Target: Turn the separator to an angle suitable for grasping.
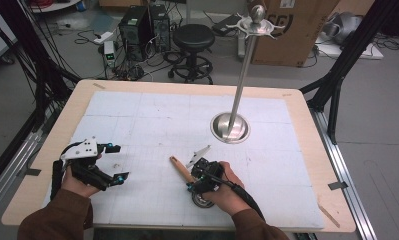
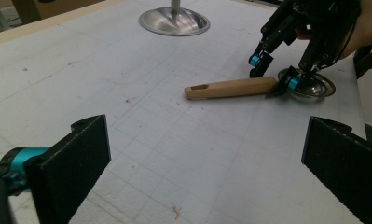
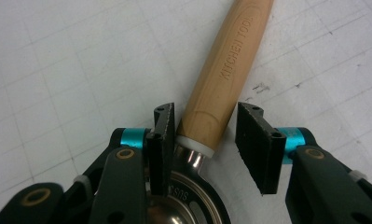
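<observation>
While ladle [image 3: 223, 70] lies flat | right gripper [image 3: 207, 140] straddles handle, seemingly unclamped | left gripper [image 2: 202, 177] apart

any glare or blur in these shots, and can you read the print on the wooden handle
Right gripper view: sharp, handle reads KITCHEN TOOL. Left gripper view: near jaws soft, glare on the stand base. High view: even light, bright sheen on the pole, small things grainy.
</observation>
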